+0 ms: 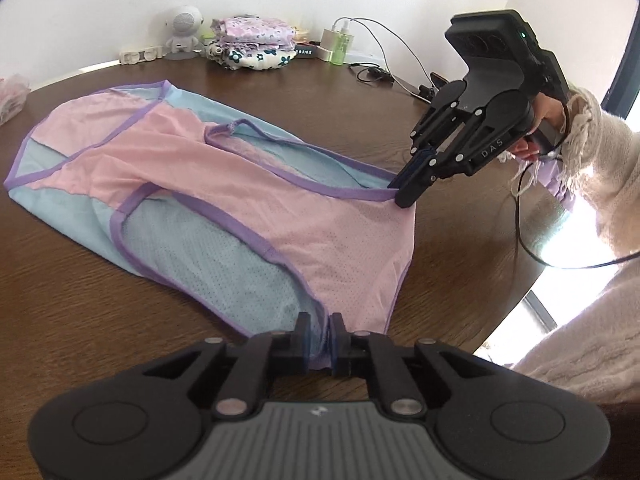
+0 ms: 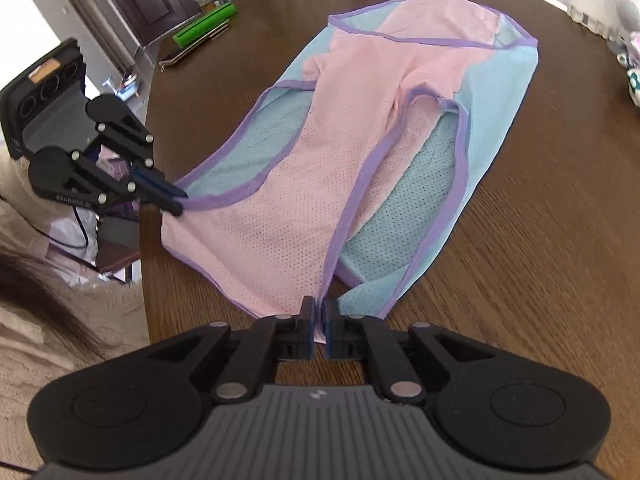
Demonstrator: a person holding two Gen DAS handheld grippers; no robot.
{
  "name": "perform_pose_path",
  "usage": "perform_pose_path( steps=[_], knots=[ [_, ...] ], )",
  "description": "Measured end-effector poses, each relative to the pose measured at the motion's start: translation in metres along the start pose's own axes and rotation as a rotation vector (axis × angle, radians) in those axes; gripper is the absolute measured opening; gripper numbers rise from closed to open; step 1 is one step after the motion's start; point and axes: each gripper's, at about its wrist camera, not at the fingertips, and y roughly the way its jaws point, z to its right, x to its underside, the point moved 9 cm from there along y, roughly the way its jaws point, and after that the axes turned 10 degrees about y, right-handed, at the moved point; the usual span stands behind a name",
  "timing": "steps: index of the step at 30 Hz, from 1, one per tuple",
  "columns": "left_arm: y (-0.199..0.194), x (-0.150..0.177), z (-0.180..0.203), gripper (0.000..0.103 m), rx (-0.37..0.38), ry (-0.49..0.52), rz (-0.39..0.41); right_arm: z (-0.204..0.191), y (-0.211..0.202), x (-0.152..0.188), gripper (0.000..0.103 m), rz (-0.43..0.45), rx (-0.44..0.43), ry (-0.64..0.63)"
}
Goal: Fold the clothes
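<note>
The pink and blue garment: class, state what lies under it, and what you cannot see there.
The pink and blue garment lies on the brown wooden table, which shows bare all around it. Its pink layer overlaps the blue mesh. Whether anything else lies beneath cannot be seen: the cloth covers that area.

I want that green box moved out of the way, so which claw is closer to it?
Left. The left claw grips the garment on the side nearer the green box; the right claw grips its hem, farther away.
</note>
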Motion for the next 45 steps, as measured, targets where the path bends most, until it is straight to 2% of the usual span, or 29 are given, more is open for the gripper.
perform_pose_path(
  steps=[1,3,8,10,11,12,13,15,18,23,25,27,29,30,31,34,36,38,41,45],
  knots=[
    [0.0,-0.002,-0.003,0.021,0.004,-0.017,0.011,0.001,-0.001,-0.003,0.027,0.014,-0.002,0.015],
    [0.001,-0.005,-0.006,0.03,0.008,-0.038,0.018,0.003,-0.002,-0.007,0.034,0.035,-0.007,0.043],
    [0.012,-0.01,-0.005,0.031,0.049,-0.065,-0.009,0.0,0.01,-0.004,0.034,0.02,-0.014,0.071],
    [0.016,-0.009,-0.006,0.028,0.045,-0.07,-0.028,0.001,0.016,-0.003,0.033,0.021,0.007,0.086],
    [0.016,-0.006,-0.007,0.026,0.041,-0.074,-0.032,0.001,0.016,-0.003,0.024,0.025,0.006,0.093],
    [0.014,-0.007,-0.007,0.012,0.044,-0.072,-0.022,0.0,0.015,-0.001,0.007,0.025,0.003,0.089],
    [0.012,-0.007,-0.006,0.002,0.048,-0.069,-0.011,-0.002,0.014,0.0,0.003,0.025,0.0,0.083],
    [0.008,-0.008,-0.006,0.001,0.054,-0.064,0.011,-0.006,0.01,0.003,0.003,0.022,-0.004,0.062],
    [0.0,-0.004,0.001,0.001,0.054,0.007,0.022,-0.001,0.002,0.009,0.003,0.012,0.018,0.083],
    [0.003,0.001,0.021,0.002,0.074,0.103,-0.004,0.008,0.005,0.019,0.004,-0.024,0.038,0.134],
    [0.005,0.0,0.025,0.008,0.077,0.113,-0.01,0.007,0.003,0.02,0.007,-0.023,0.054,0.132],
    [0.002,-0.005,0.02,0.015,0.065,0.086,0.019,0.006,-0.006,0.014,0.013,0.028,0.05,0.155],
    [-0.008,-0.013,0.005,0.024,0.015,0.048,0.064,0.007,-0.018,0.007,0.02,0.103,0.043,0.186],
    [-0.013,-0.017,-0.003,0.029,-0.01,0.029,0.087,0.008,-0.026,0.002,0.026,0.16,0.054,0.211],
    [-0.018,-0.02,-0.013,0.03,-0.059,0.016,0.102,0.011,-0.032,-0.003,0.032,0.206,0.081,0.23],
    [-0.017,-0.023,-0.043,0.033,-0.203,-0.015,0.084,0.02,-0.036,-0.01,0.038,0.29,0.209,0.253],
    [-0.018,-0.026,-0.06,0.038,-0.241,-0.029,0.077,0.028,-0.033,-0.008,0.041,0.308,0.274,0.274],
    [-0.02,-0.029,-0.077,0.043,-0.271,-0.049,0.077,0.031,-0.028,-0.002,0.042,0.306,0.279,0.31],
    [-0.031,-0.033,-0.115,0.044,-0.348,-0.067,0.069,0.031,-0.02,0.011,0.043,0.309,0.295,0.363],
    [-0.028,-0.046,-0.179,0.043,-0.448,-0.116,0.02,0.027,-0.015,0.022,0.044,0.299,0.343,0.403]
  ],
)
